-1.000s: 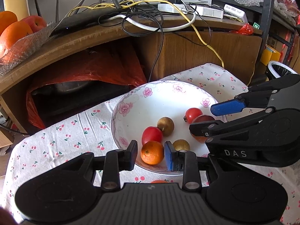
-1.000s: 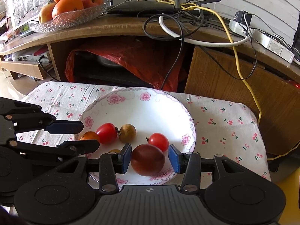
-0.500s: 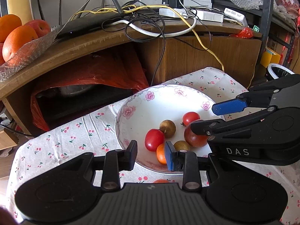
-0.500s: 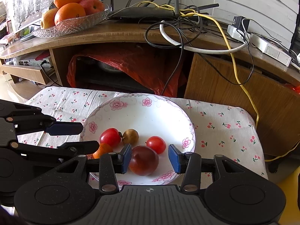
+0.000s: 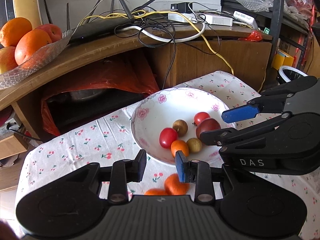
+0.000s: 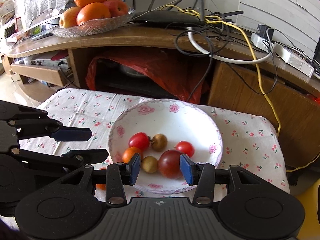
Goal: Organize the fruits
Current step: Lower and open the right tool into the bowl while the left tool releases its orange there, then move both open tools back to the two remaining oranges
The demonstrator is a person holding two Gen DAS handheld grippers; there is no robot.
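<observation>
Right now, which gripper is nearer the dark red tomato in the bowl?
Right. The right gripper is open with the dark red tomato just ahead, toward its right finger; the left gripper is open by the bowl's near-left rim.

Six small fruits (image 6: 170, 166), floral bowl (image 6: 200, 118)

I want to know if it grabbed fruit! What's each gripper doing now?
Left gripper: open, holding nothing.
Right gripper: open, holding nothing.
</observation>
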